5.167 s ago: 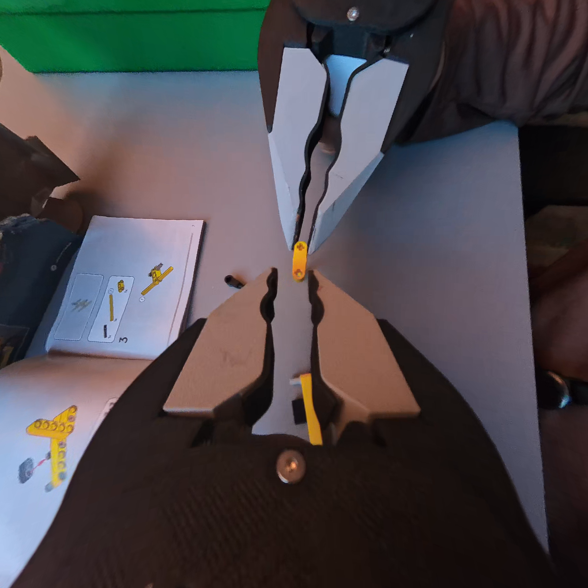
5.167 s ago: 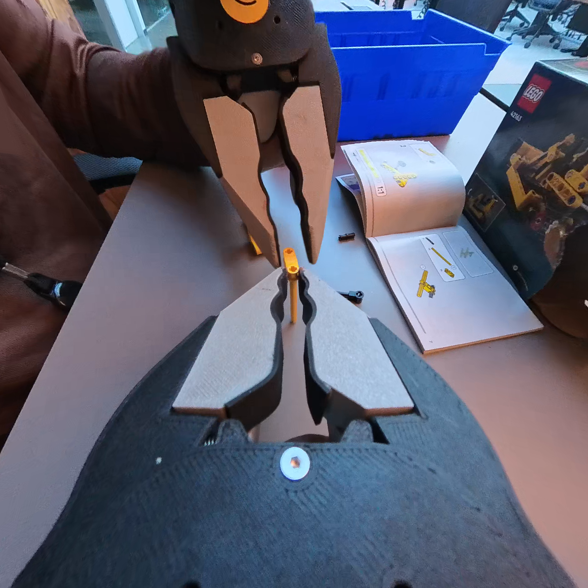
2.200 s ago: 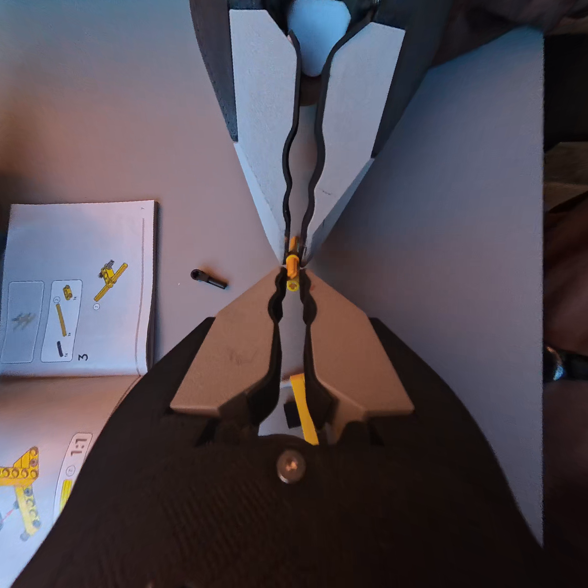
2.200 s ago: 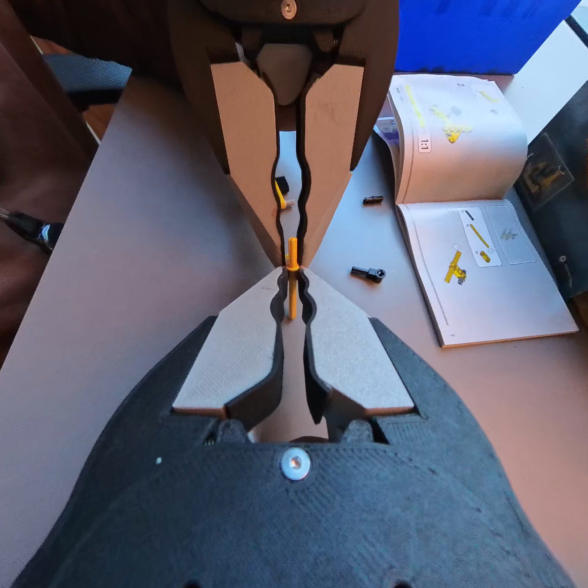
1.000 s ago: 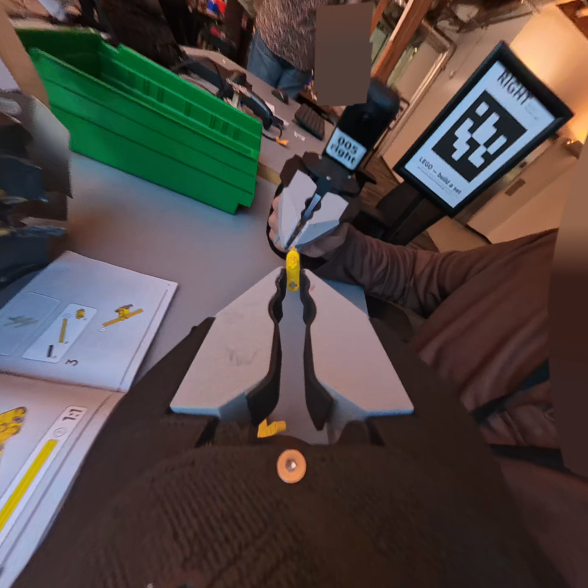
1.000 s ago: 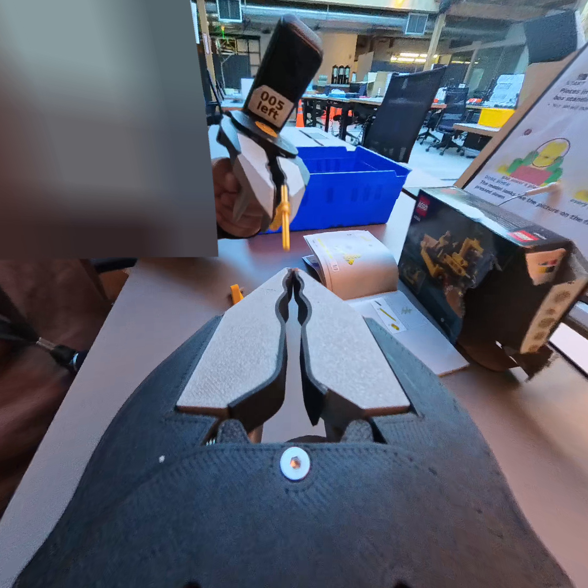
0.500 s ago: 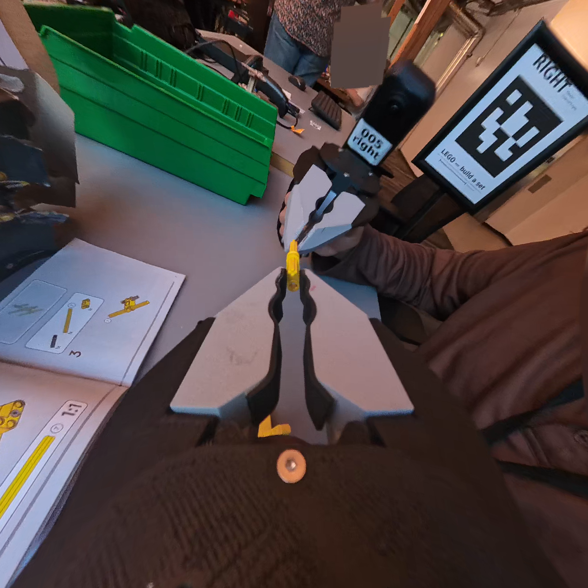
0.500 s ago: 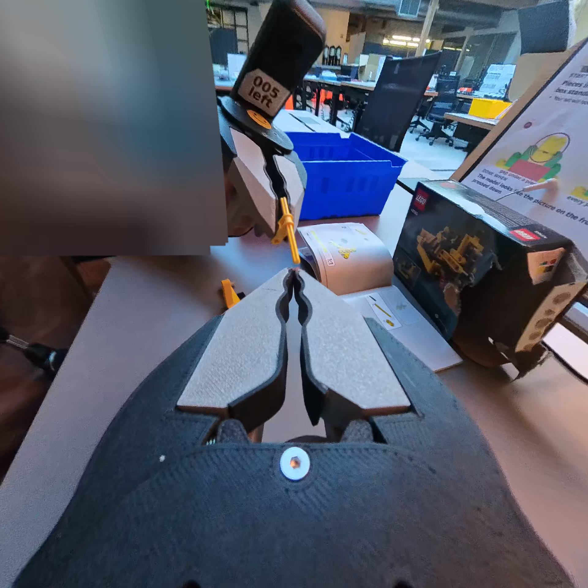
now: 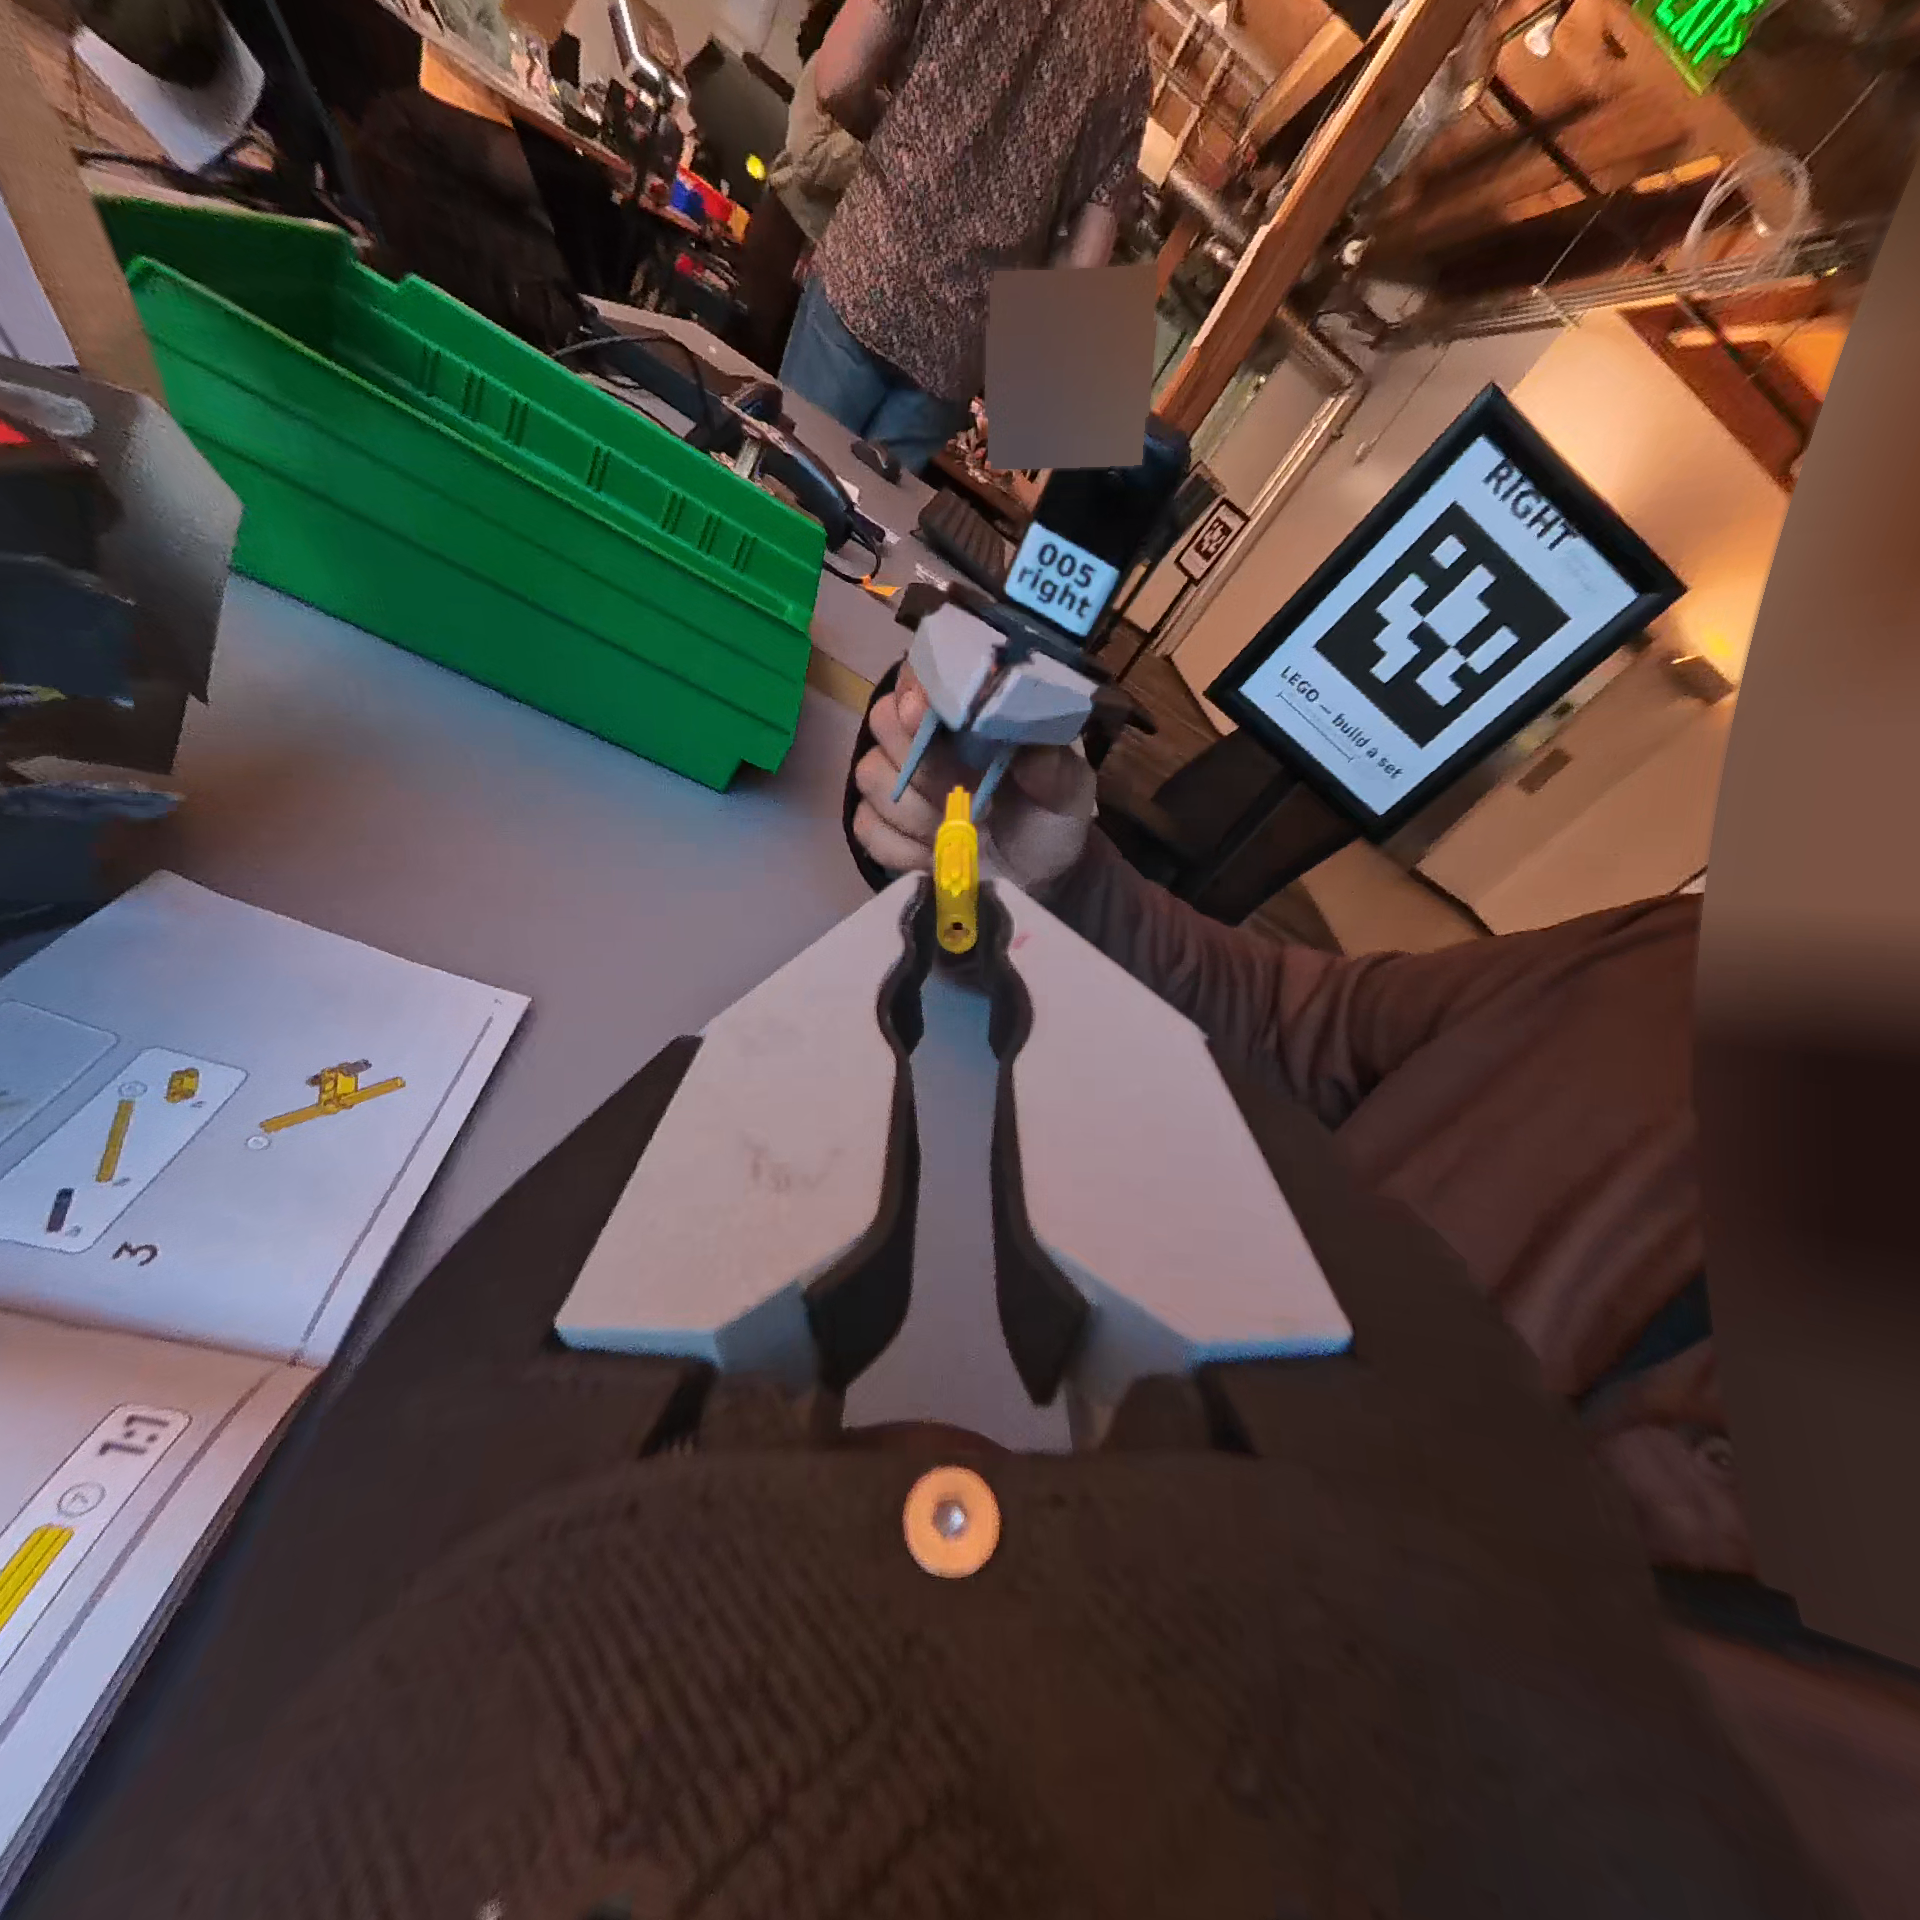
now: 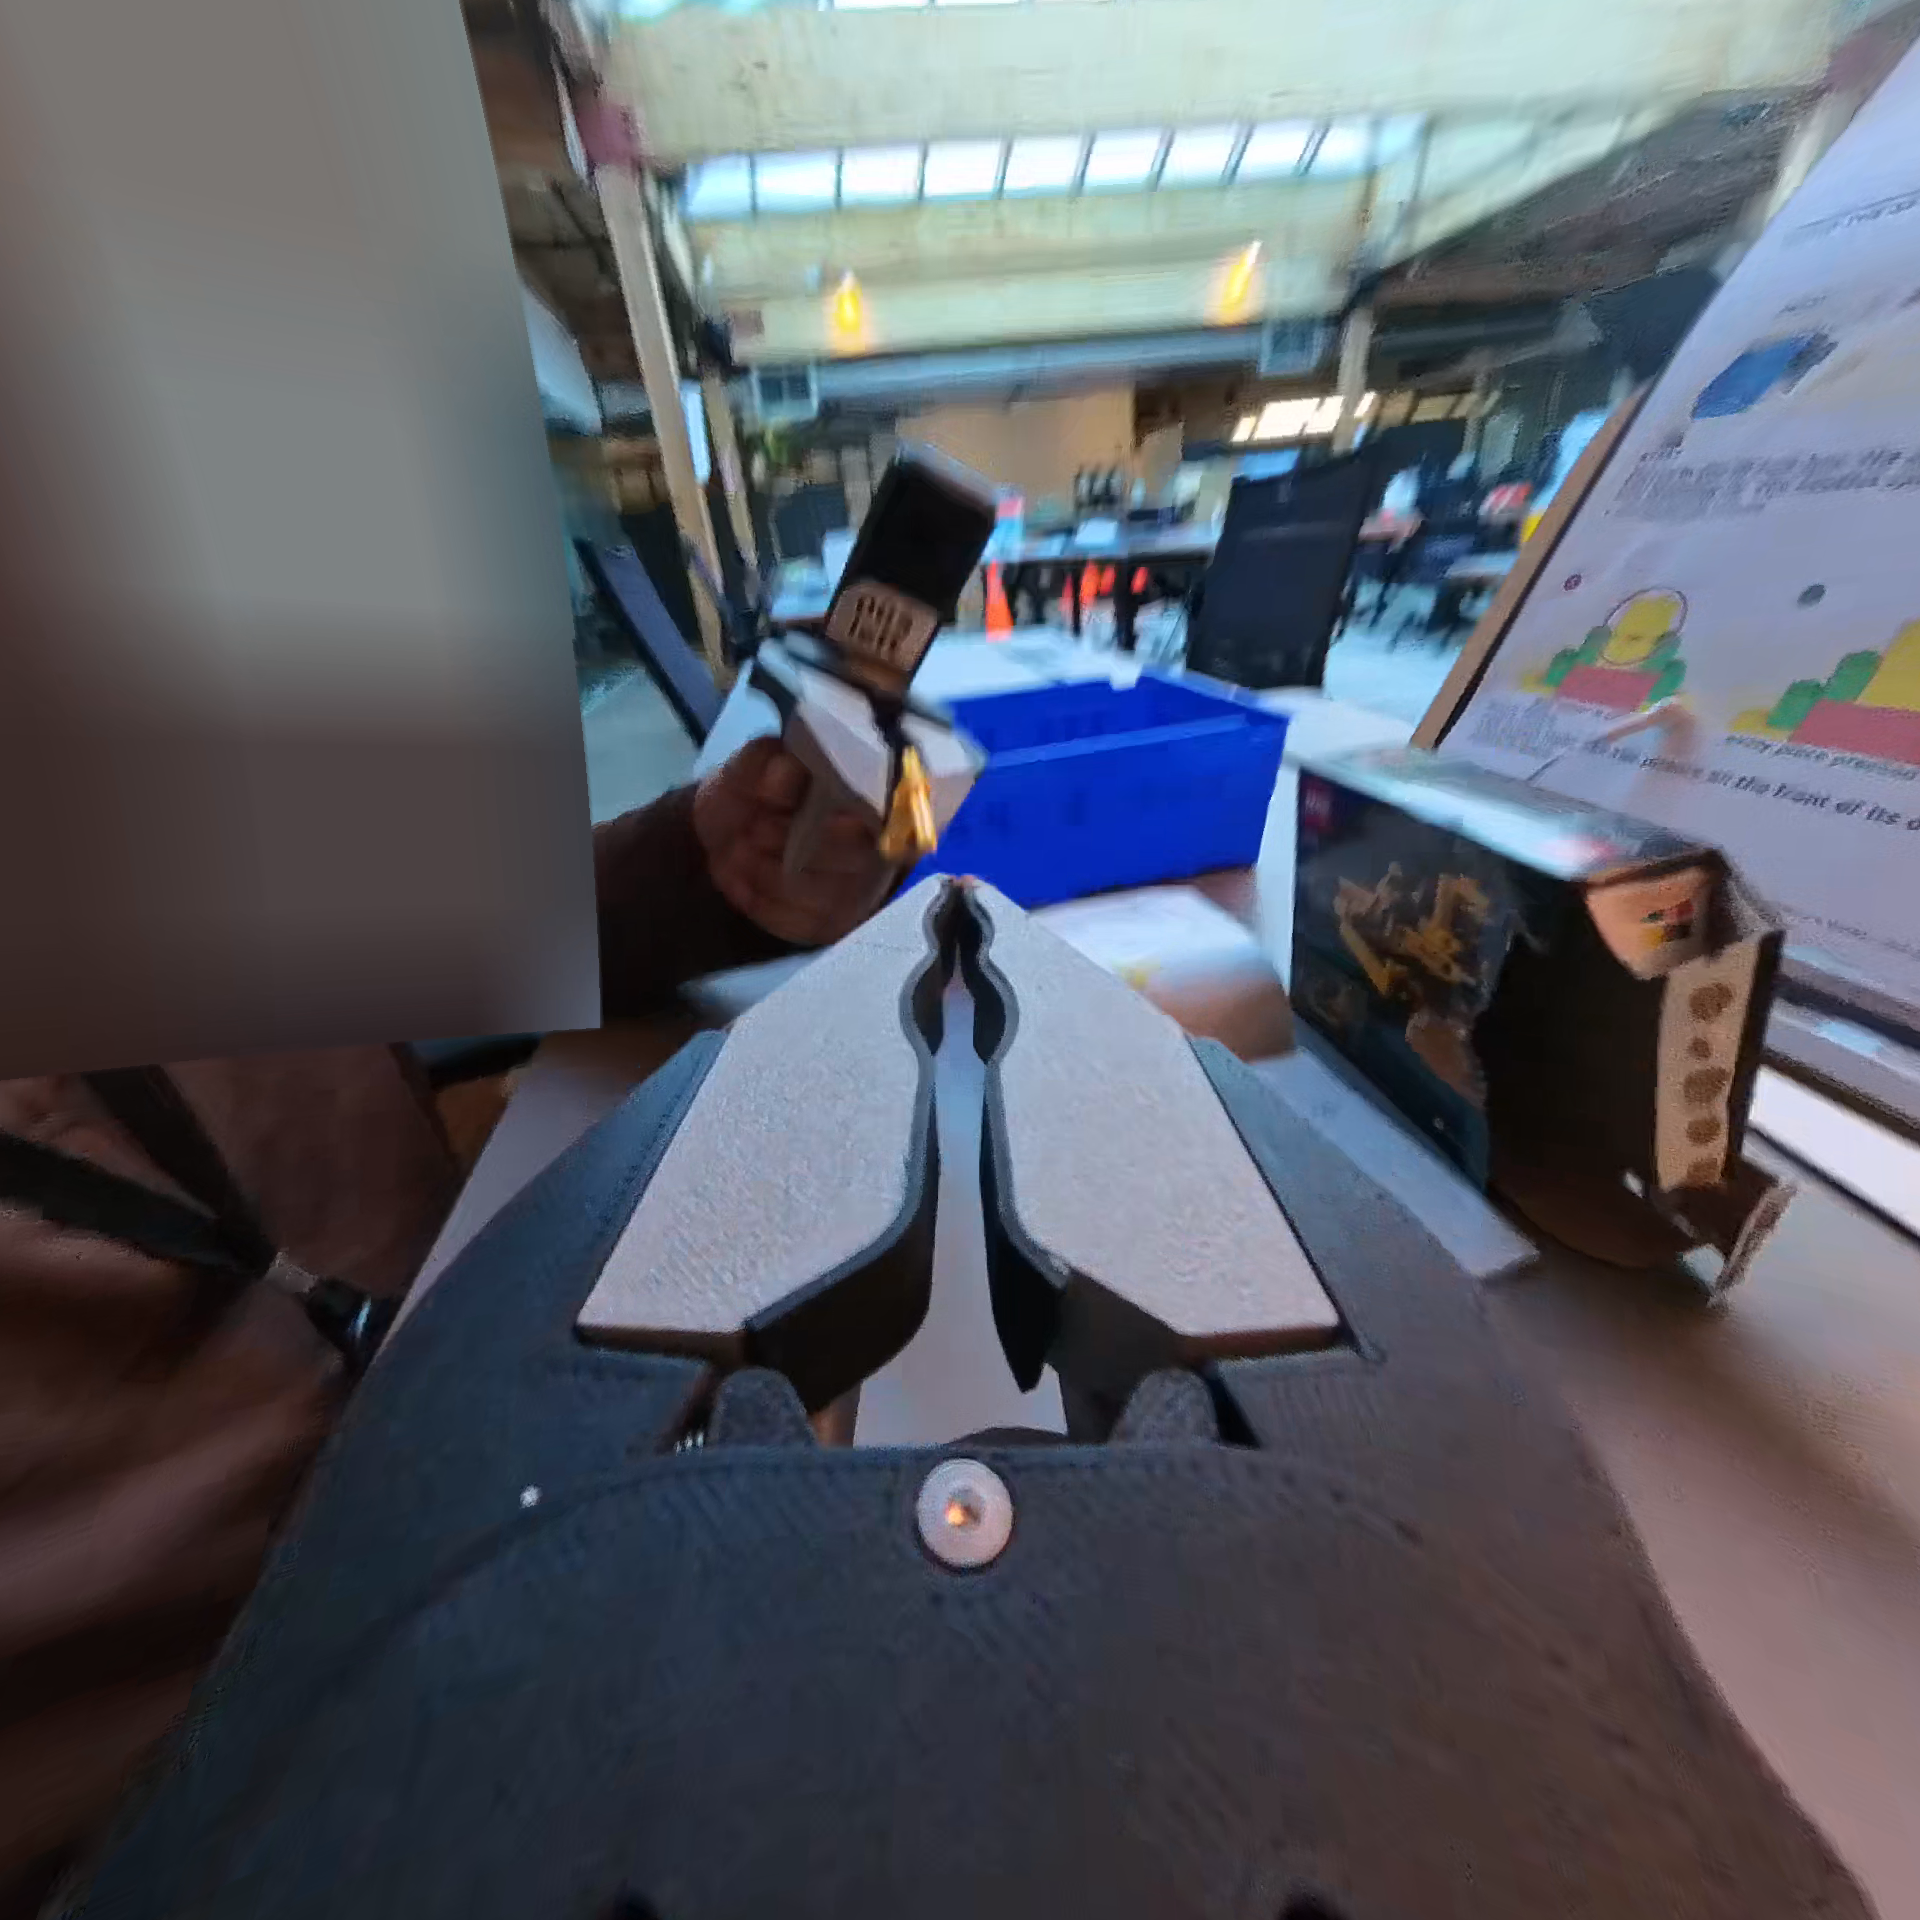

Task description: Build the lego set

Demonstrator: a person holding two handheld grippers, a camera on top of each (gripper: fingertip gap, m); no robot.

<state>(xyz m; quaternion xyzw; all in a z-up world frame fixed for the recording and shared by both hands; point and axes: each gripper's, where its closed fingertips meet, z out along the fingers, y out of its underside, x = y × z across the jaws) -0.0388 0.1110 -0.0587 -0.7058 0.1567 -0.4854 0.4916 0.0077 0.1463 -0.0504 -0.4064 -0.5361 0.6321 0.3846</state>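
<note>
My left gripper (image 9: 952,906) is shut on a small yellow Lego assembly (image 9: 954,868), a thin axle with a connector on it, held up in the air above the grey table (image 9: 499,852). The piece sticks out past the fingertips. My right gripper (image 10: 957,891) is shut and empty, held apart from the left one. It shows farther off in the left wrist view (image 9: 943,792), beyond the yellow piece. The left gripper (image 10: 902,777) with the yellow piece (image 10: 909,808) shows blurred in the right wrist view.
An open instruction booklet (image 9: 239,1122) lies on the table at the left. A green bin (image 9: 499,540) stands behind it. A blue bin (image 10: 1112,769) and the Lego box (image 10: 1455,956) stand on the other side. A sign stand (image 9: 1444,613) is beyond the table edge. The tips of one gripper are about 7 cm away from the tips of the other.
Earlier both grippers gripped the yellow piece together low over the table. The right gripper has let go and drawn back; the left has lifted the piece and both views have tilted up.
</note>
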